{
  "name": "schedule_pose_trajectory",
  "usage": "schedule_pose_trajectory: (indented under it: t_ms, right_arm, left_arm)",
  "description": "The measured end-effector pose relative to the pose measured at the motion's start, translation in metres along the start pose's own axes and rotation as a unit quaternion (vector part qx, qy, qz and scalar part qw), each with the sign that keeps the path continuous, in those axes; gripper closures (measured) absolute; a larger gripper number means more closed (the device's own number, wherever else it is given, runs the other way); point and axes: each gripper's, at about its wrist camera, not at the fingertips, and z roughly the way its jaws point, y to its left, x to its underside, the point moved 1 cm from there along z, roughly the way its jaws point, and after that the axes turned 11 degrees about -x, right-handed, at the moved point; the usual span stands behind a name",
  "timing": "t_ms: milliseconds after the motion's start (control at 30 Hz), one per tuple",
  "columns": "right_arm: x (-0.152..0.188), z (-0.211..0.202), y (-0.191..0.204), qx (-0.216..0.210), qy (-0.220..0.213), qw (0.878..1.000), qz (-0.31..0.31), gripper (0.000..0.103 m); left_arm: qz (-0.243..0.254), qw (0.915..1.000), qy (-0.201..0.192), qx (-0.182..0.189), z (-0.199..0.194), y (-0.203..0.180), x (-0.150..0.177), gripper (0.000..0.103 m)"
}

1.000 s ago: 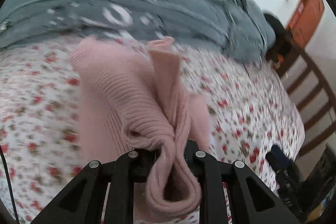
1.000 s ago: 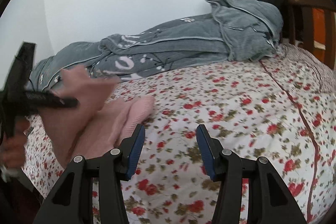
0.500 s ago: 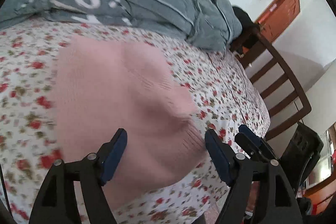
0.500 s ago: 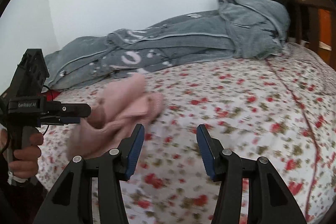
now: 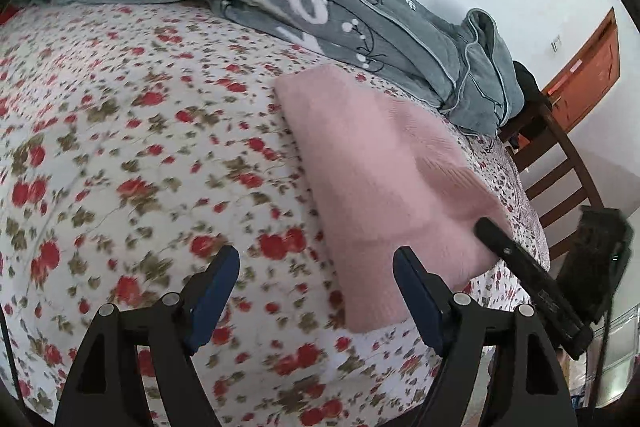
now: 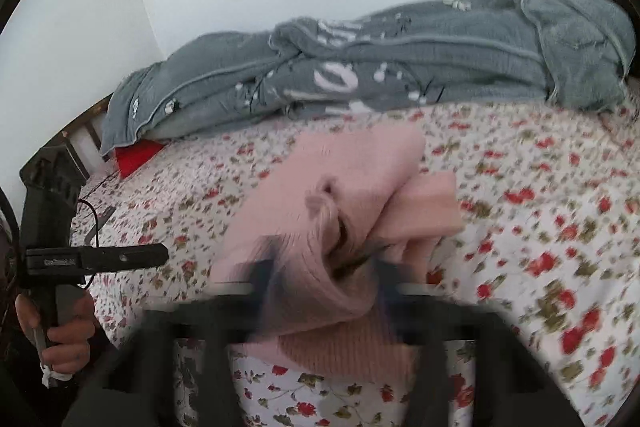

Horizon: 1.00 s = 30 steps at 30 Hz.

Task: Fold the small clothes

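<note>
Pink knitted sweater lies on the flowery bed sheet.
Right claw looks blurry; pink cloth bunches between its jaws, grip unclear. Left claw is open, empty, beside it.

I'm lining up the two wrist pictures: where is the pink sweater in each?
Left wrist: pink sweater right of centre, lying on the flowered sheet.
Right wrist: pink sweater at centre, bunched at the blurred jaws.
Shared landmark: grey blanket behind it, by the wall.

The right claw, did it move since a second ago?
Yes. The right claw went left and forward over the flowered bedspread onto the pink sweater, away from the bare flowers it faced before. It looks shut on the sweater, though blurred.
</note>
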Motion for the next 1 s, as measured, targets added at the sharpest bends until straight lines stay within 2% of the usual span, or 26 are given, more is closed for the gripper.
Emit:
schedule_pose_trajectory:
  t_ms: [100, 167, 333, 400, 467, 533, 600, 667, 733, 833, 1000]
  right_arm:
    - [0.009, -0.019, 0.003, 0.001, -0.033, 0.999, -0.023, 0.094]
    - [0.017, -0.031, 0.001, -0.011, -0.039, 0.999, -0.019, 0.096]
    - [0.053, -0.008, -0.035, 0.01, 0.004, 0.998, 0.057, 0.096]
    - [0.064, -0.004, -0.047, 0.004, 0.001, 0.996, 0.084, 0.096]
    - [0.064, -0.008, -0.044, 0.001, 0.003, 0.997, 0.078, 0.096]
    - [0.058, -0.014, -0.034, 0.007, 0.017, 0.999, 0.044, 0.095]
    - [0.053, -0.019, -0.028, 0.012, 0.02, 1.0, 0.018, 0.089]
    - [0.043, -0.026, -0.027, 0.016, 0.014, 1.0, 0.006, 0.067]
    - [0.031, -0.032, -0.03, 0.016, -0.004, 1.0, 0.006, 0.059]
    - [0.012, -0.027, -0.035, 0.025, -0.009, 1.0, 0.006, 0.057]
    - [-0.009, -0.005, -0.04, 0.018, -0.005, 1.0, 0.018, 0.057]
  left_arm:
    - [-0.001, 1.0, -0.004, 0.005, -0.002, 0.009, 0.0, 0.025]
    - [-0.004, 0.9999, -0.007, 0.012, 0.0, 0.013, 0.0, 0.025]
    - [0.0, 0.9994, 0.0, 0.034, 0.011, 0.003, -0.004, 0.025]
    - [0.014, 0.9992, 0.002, 0.037, 0.015, -0.006, -0.005, 0.025]
    - [0.029, 0.9989, 0.002, 0.038, 0.015, -0.016, -0.006, 0.025]
    - [0.042, 0.9984, -0.002, 0.038, 0.015, -0.023, -0.007, 0.025]
    - [0.049, 0.9982, -0.007, 0.033, 0.017, -0.03, -0.009, 0.025]
    - [0.05, 0.9983, -0.009, 0.029, 0.019, -0.033, -0.011, 0.025]
    - [0.039, 0.9989, -0.008, 0.026, 0.022, -0.031, -0.014, 0.025]
    - [0.03, 0.9995, -0.007, 0.012, 0.023, -0.026, -0.015, 0.027]
    - [0.027, 0.9985, -0.025, -0.04, 0.012, -0.018, -0.015, 0.027]
